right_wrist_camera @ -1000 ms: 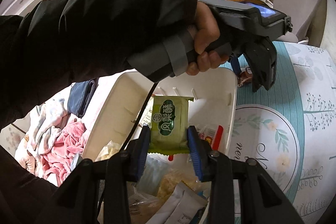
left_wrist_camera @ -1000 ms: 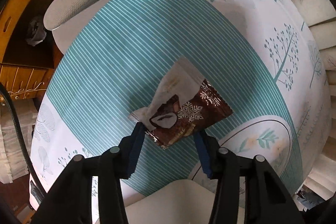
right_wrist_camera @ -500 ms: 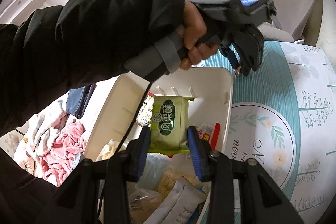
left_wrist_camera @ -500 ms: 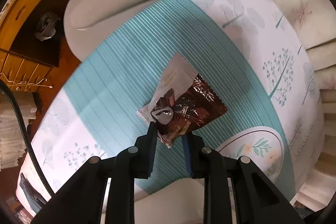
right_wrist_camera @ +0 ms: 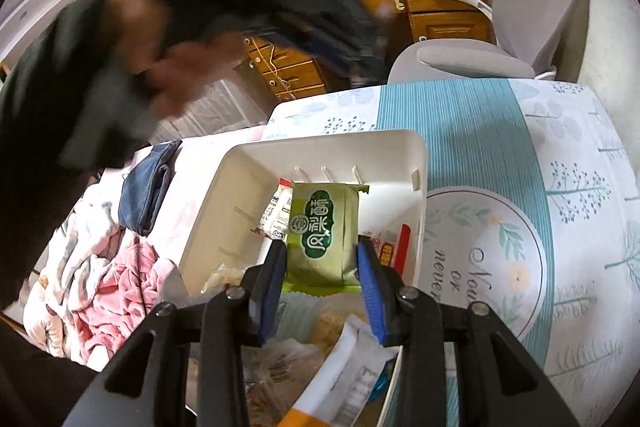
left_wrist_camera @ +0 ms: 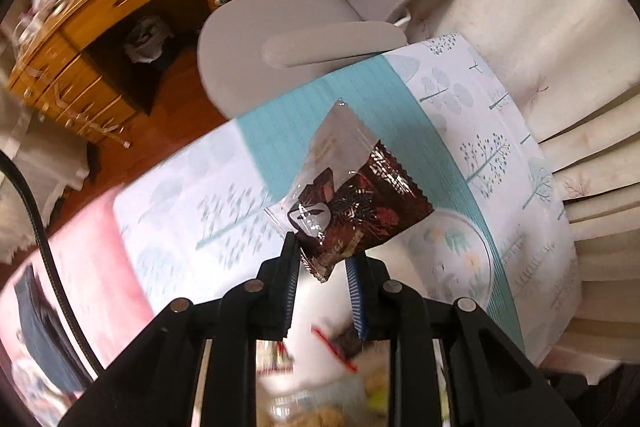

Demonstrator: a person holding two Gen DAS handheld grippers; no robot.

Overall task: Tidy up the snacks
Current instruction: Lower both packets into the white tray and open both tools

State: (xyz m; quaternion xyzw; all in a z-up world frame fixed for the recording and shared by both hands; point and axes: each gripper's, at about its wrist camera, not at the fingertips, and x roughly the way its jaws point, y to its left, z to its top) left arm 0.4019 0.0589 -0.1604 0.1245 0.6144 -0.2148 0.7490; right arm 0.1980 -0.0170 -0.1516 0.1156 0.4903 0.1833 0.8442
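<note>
Brown snack packet corner hidden between left tongs; bin blurred.

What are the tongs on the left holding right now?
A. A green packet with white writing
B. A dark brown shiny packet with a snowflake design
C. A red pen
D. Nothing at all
B: in the left wrist view the left tongs pinch the lower corner of the dark brown packet, which hangs in the air above the tablecloth.
</note>
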